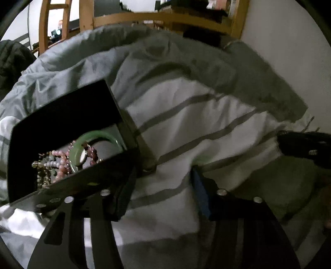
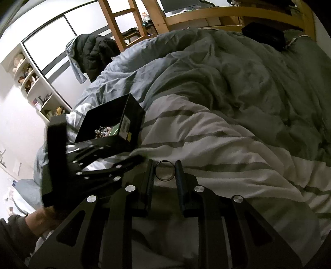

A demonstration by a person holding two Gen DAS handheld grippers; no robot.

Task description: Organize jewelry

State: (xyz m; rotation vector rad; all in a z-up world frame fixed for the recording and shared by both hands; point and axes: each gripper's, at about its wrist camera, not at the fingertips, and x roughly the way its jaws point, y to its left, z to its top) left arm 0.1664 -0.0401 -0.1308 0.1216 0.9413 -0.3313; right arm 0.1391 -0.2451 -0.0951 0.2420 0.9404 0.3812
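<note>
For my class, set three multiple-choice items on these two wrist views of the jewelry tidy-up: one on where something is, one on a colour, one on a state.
1. Where is the green bangle?
A. inside the black box
B. on the striped bedding
C. on the wooden bed frame

2. What colour is the thin ring between the right gripper fingers?
A. green
B. pink
C. black

3. What state is the right gripper in?
A. wide open and empty
B. closed on the thin ring
C. closed on the box wall

Answers: 1 A, the bangle lies among beads within the box walls; 2 C, the hoop is dark against the pale bedding; 3 B, both fingers press the ring's sides.
</note>
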